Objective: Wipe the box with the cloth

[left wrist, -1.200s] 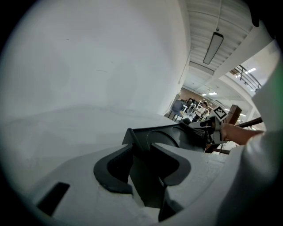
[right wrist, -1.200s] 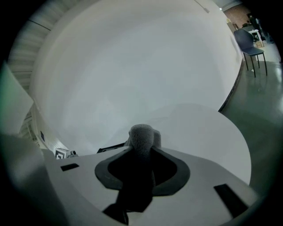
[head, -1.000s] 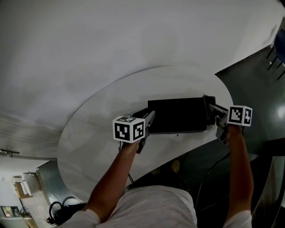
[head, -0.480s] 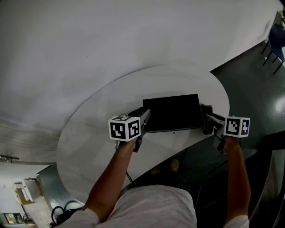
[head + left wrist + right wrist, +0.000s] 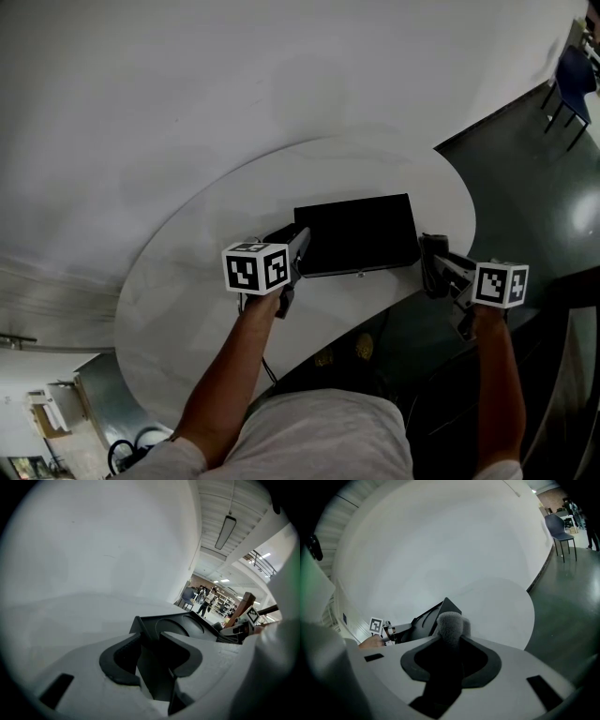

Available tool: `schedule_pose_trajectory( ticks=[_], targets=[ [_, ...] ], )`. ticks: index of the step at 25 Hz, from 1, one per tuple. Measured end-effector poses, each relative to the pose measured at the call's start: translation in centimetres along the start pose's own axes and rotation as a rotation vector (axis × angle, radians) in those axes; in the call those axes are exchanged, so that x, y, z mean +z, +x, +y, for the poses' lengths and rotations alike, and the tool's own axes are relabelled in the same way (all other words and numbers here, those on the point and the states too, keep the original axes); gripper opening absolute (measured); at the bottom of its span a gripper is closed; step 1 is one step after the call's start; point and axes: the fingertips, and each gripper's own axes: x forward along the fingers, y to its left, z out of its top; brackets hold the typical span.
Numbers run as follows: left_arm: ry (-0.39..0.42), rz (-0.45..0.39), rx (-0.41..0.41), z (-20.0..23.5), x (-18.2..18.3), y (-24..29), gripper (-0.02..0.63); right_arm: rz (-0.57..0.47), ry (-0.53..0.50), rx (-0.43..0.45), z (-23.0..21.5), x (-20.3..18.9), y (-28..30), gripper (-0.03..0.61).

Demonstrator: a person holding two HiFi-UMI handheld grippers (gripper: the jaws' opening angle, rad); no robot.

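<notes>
Left tongs (image 5: 300, 240) are clamping box (image 5: 356, 234) corner, right tongs (image 5: 430, 261) are pinching cloth (image 5: 450, 623) just beside box; one-corner hold is probably risking box swivelling when wiped.

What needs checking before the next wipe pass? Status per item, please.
1. Left tool clamped on the left edge of the box: ok; the box wall stands between its jaws.
2. Cloth gripped in the right tool: ok; a tuft sticks out past the tips.
3. Cloth in contact with the box: not ok; the right tool sits off the box's right side.
4. Box lying flat on the table: ok.
5. Box top clean: cannot tell; the surface is too dark.
</notes>
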Motion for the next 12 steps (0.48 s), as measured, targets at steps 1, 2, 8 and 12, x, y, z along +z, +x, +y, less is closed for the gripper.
schedule_pose_trajectory(
  ticks=[1,2,8,12],
  targets=[
    [0.000,0.000,-0.001,0.0,0.0,0.1,0.137,-0.010,-0.002,-0.002,0.0,0.5,-0.2,0.100],
    [0.000,0.001,-0.003,0.0,0.0,0.1,0.137,-0.021,-0.006,-0.002,0.0,1.1,-0.3,0.100],
    [-0.008,0.000,-0.010,0.0,0.0,0.1,0.137,-0.061,-0.040,0.009,0.4,5.6,1.1,0.100],
    [-0.007,0.001,-0.011,-0.1,0.0,0.0,0.137,-0.055,-0.046,0.015,0.1,7.5,3.3,0.100]
  ],
)
